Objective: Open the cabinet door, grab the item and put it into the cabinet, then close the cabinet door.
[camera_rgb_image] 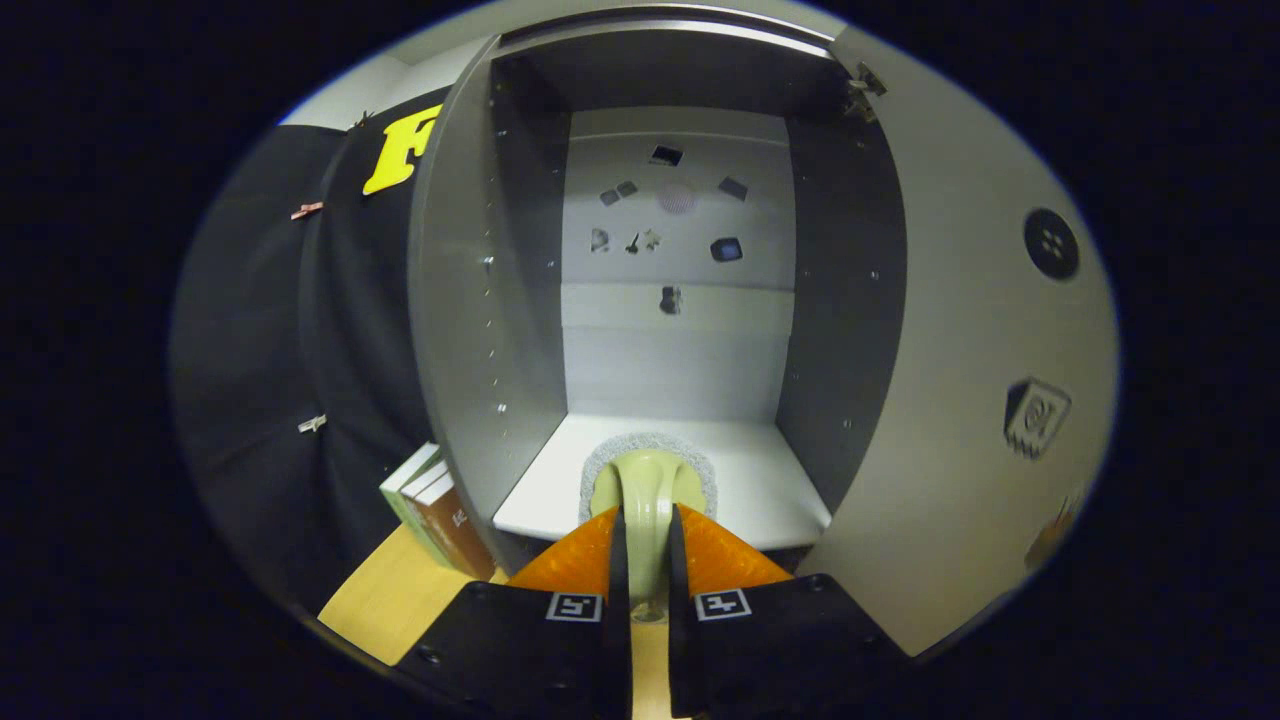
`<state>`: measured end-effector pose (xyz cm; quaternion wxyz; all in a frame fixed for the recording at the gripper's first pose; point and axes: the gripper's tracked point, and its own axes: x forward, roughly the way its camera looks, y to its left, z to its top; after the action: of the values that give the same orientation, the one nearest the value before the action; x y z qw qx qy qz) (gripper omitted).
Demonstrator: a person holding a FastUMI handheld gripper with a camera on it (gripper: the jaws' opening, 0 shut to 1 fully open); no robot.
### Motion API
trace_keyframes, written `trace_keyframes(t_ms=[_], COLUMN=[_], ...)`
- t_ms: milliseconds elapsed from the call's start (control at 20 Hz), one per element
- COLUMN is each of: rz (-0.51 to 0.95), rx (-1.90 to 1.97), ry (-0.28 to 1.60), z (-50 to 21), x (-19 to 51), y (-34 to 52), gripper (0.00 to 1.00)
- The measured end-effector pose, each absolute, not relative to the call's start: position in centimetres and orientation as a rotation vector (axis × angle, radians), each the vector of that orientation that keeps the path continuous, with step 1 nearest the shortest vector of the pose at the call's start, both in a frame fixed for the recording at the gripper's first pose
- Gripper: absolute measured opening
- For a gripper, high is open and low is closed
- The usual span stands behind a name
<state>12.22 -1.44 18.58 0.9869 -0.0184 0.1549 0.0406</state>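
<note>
So the cabinet [530, 300] is wide open here, door [960, 400] swung out on the right side with its hinges up at the top corner. The gripper [648, 530] is pointed straight into it, and the fingers [590, 560] are clamped on the pale green handle of a brush [650, 480], one on each side of the handle, pressing it between them. The brush head, a round thing with a fuzzy grey rim, sits just ahead of the fingertips, right over the front edge of the white bottom shelf [770, 490] of the cabinet. Can't tell for sure if the head is actually touching the shelf or just hanging a bit above it.

Inside, the cabinet has dark grey side walls with rows of little peg holes, and the pale back panel has a bunch of small dark stickers [727, 249] scattered on it.

Off to the left of the cabinet there are a few books [440, 510] leaning on a light wooden desk [390, 600], near the cabinet's outer wall. The door has a round dark mark and a square tag-looking thing on its face.
</note>
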Motion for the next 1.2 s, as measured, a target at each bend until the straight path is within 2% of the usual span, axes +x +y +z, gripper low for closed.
trace_keyframes(t_ms=[150,350,850,1000,1150,1200], rz=[0.072,0.018,0.045,0.033,0.02,0.018], rx=[0.012,0.032,0.035,0.057,0.064,0.063], ry=[0.307,0.316,0.394,0.359,0.318,0.306], z=[19.0,16.0,10.7,11.2,11.7,11.9], x=[16.7,22.1,26.5,27.7,28.6,28.7], y=[-1.9,-3.4,-3.3,-3.6,-4.4,-4.5], gripper=[0.18,0.18,0.18,0.2,0.34,0.44])
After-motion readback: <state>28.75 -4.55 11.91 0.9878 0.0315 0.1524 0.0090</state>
